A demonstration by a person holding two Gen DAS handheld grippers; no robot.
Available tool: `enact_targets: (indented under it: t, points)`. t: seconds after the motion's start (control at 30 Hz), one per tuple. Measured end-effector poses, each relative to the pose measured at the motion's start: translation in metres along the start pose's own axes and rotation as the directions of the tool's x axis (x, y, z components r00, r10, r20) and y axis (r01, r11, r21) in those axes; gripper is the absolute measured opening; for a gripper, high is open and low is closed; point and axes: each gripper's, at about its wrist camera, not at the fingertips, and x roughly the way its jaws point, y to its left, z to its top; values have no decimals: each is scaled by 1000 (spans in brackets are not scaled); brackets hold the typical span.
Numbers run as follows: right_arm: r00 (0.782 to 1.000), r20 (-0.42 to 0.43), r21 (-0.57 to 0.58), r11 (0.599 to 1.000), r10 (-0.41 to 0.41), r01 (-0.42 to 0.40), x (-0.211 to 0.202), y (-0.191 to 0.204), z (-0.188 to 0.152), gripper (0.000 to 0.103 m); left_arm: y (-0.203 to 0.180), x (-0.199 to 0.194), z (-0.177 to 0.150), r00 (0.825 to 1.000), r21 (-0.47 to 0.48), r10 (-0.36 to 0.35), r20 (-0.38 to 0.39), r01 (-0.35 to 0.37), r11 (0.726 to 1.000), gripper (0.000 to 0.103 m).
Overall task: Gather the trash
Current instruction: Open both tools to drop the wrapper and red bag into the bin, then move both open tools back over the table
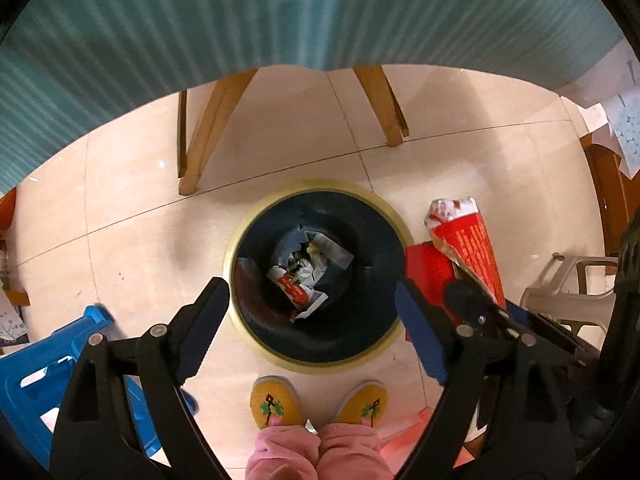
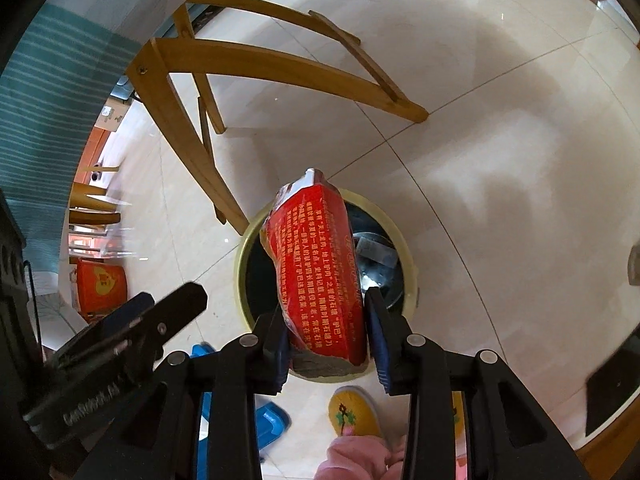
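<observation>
- The red carton (image 2: 320, 264) hides the left part of the bin's mouth in the right wrist view; its lower end is cut off behind the gripper frame, and its yellow print is too small to read
- Round trash bin (image 1: 316, 350), pale yellow rim and dark liner, stands on the floor at frame centre in the left wrist view; crumpled white paper and red scraps (image 1: 308, 272) lie at the bottom
- Left gripper (image 1: 312, 312) has its jaws wide apart above the bin, nothing between them
- Right gripper (image 2: 326, 340) is clamped on the red carton, a crushed cardboard box in clear film, tilted over the bin's rim
- Glossy cream floor tiles (image 1: 132, 208); curved wooden chair legs (image 2: 200, 128) at upper left; yellow embroidered slippers (image 1: 276, 402) at the bottom edge
</observation>
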Motion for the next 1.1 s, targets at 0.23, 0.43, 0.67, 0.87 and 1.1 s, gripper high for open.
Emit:
enact_targets:
  t: [0.23, 0.43, 0.67, 0.87, 1.1]
  points:
    - [1000, 5, -30, 1000, 3, -3, 12, 16, 5, 39, 22, -10, -3, 999, -59, 25, 24, -23, 998, 83]
    - [1000, -2, -45, 999, 17, -17, 14, 27, 4, 57, 34, -32, -8, 998, -114, 48, 46, -42, 993, 83]
    - [999, 27, -50, 998, 23, -22, -4, 35, 1, 66, 47, -57, -16, 996, -152, 57, 64, -47, 987, 83]
    - [998, 62, -58, 998, 27, -24, -25, 40, 0, 77, 47, -85, -20, 995, -168, 61, 84, -46, 985, 83]
    - [995, 96, -60, 998, 30, -24, -72, 46, -5, 77, 46, -127, -29, 994, -180, 50, 95, -32, 983, 83]
